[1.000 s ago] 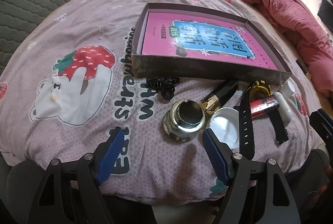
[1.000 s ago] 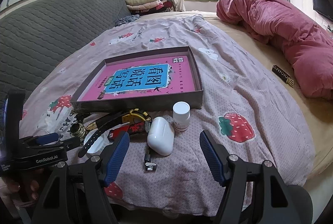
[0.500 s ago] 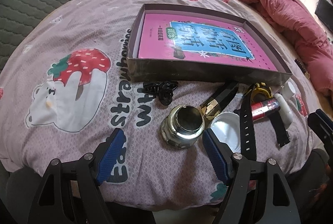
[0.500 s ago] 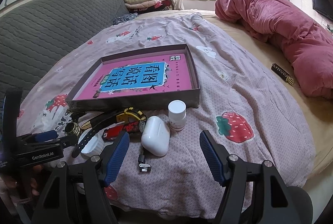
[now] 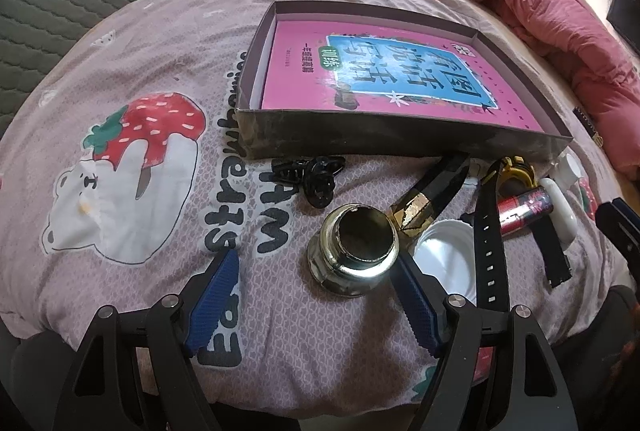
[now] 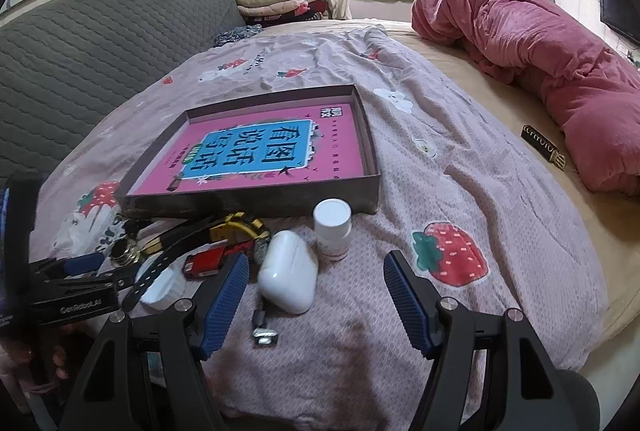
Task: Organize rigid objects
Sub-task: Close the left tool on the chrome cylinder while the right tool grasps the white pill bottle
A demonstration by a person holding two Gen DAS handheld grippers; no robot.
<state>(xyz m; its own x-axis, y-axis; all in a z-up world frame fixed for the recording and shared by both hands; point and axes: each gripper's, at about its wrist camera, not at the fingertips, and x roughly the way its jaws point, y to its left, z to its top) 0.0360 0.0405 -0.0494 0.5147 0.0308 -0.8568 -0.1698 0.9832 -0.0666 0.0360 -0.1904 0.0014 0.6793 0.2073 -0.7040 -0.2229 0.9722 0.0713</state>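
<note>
Metal cup (image 5: 354, 251) on bedspread, just in front of box (image 5: 400, 141) near wall, upright, mouth up. Left gripper (image 5: 314, 295) low behind it, jaws spread wide, empty; cup sits toward its right finger. Left is nearer arm. Right gripper (image 6: 316, 295) also wide open, empty, levelled at white case (image 6: 289, 277), pill bottle (image 6: 332, 229) just beyond, before box corner.

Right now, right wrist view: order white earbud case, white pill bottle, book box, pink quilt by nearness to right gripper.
From the right gripper:
1. white earbud case, just ahead, toward its left finger.
2. white pill bottle, behind the case, standing upright.
3. book box, further back, centre-left.
4. pink quilt, far right of the bed.
</note>
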